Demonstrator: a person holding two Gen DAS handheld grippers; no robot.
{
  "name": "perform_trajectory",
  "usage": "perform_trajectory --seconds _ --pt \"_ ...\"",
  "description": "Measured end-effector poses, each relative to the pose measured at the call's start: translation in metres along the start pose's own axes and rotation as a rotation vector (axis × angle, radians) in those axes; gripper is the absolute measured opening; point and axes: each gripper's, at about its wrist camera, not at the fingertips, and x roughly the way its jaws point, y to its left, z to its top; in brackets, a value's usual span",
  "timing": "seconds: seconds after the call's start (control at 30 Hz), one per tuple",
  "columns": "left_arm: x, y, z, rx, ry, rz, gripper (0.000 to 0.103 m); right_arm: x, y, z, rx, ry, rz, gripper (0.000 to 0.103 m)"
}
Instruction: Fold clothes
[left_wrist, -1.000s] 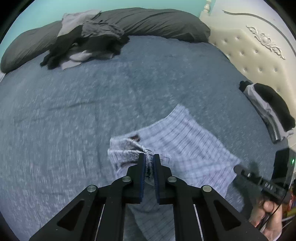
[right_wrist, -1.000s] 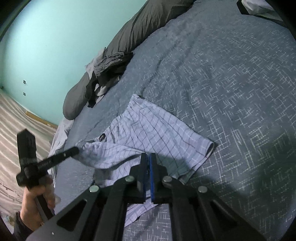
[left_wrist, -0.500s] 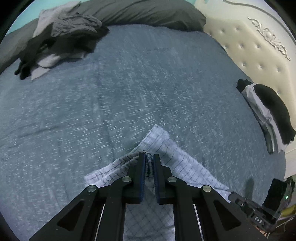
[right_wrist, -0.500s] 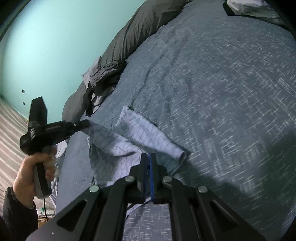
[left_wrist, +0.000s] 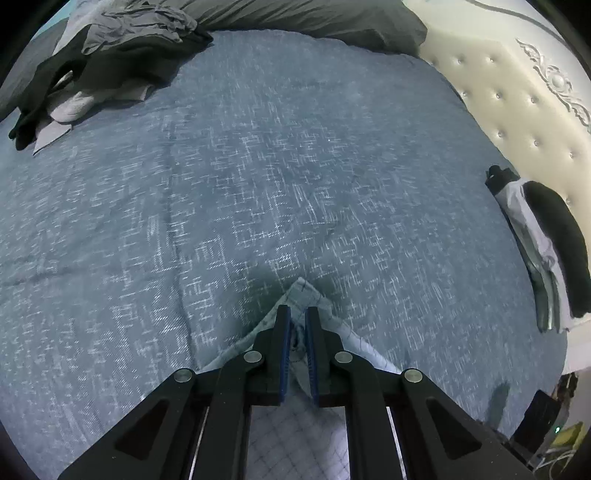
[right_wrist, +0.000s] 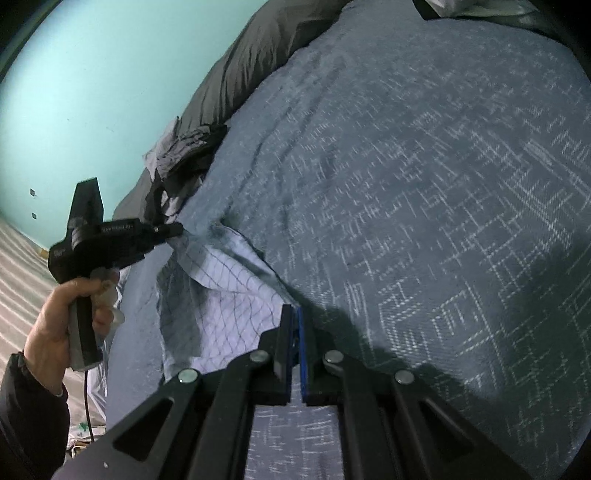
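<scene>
A pale blue checked garment (right_wrist: 221, 295) hangs stretched between my two grippers above the blue-grey bedspread (right_wrist: 406, 184). My left gripper (left_wrist: 297, 314) is shut on a bunched corner of the garment (left_wrist: 303, 291); the rest of the cloth drops away under its fingers. In the right wrist view a hand (right_wrist: 74, 314) holds that left gripper (right_wrist: 179, 230) at the cloth's far end. My right gripper (right_wrist: 294, 314) is shut on the near edge, and a taut hem runs up from its fingertips.
A heap of dark and grey clothes (left_wrist: 110, 62) lies at the far left by a long grey pillow (left_wrist: 314, 18). A folded black and white stack (left_wrist: 546, 251) sits at the right, below the cream tufted headboard (left_wrist: 517, 92). A teal wall (right_wrist: 110, 74) stands behind.
The garment lay spread flat on the bed; now it is lifted and gathered between the grippers. My left gripper has carried its corner across, towards the far side of the cloth.
</scene>
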Motion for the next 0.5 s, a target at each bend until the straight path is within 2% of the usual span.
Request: perform_trajectory --seconds 0.17,0.43,0.5 --pt "0.008 0.0 0.004 -0.003 0.0 -0.008 0.009 0.003 -0.001 0.0 0.002 0.004 -0.009 0.002" --pt "-0.013 0.008 0.01 0.003 -0.056 -0.037 0.012 0.003 -0.004 -0.002 0.017 0.005 -0.009 0.002" --pt "-0.012 0.008 0.006 0.034 -0.05 -0.039 0.014 0.002 -0.005 -0.001 0.019 0.001 -0.003 0.002"
